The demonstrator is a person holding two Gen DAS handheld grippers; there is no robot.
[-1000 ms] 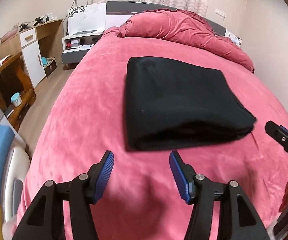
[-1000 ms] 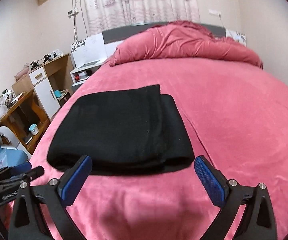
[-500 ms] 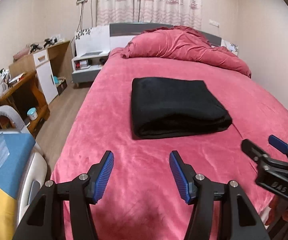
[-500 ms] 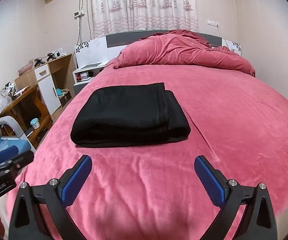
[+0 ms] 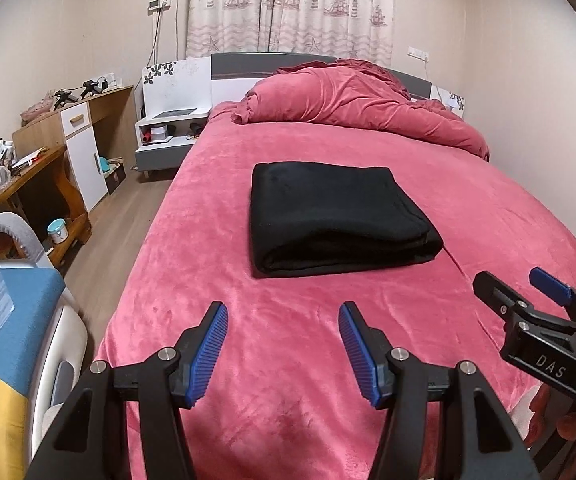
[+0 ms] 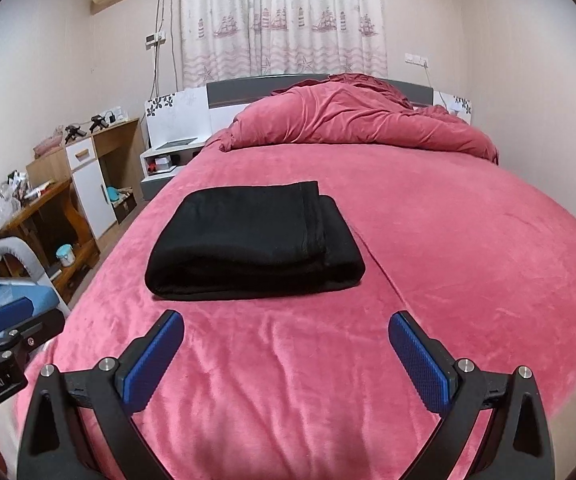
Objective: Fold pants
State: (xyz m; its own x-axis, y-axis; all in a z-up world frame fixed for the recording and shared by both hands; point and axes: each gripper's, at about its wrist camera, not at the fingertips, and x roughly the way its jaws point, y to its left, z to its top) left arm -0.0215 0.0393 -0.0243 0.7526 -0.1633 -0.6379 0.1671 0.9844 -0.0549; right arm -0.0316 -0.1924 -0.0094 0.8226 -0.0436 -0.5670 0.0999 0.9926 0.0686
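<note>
We saw black pants (image 5: 336, 220) folded at frame centre on pink bed (image 5: 368, 320); left gripper (image 5: 283, 344) and right gripper (image 6: 285, 356) had fingers spread, holding nothing.

From the left gripper (image 5: 283, 350), whose fingers (image 5: 209, 350) stand apart with nothing between them, bare pink bed (image 5: 288, 360) runs to 12 o'clock as far as the folded black pants (image 5: 328, 220), the only bulk on the near sheet. At 3 o'clock the right gripper (image 5: 528, 288) crowds that side. Beyond the pants, a heaped pink duvet (image 5: 360, 108) blocks the head; at 9 o'clock a blue-cushioned chair (image 5: 11, 312) and wooden worktop (image 5: 27, 184) line the floor.
</note>
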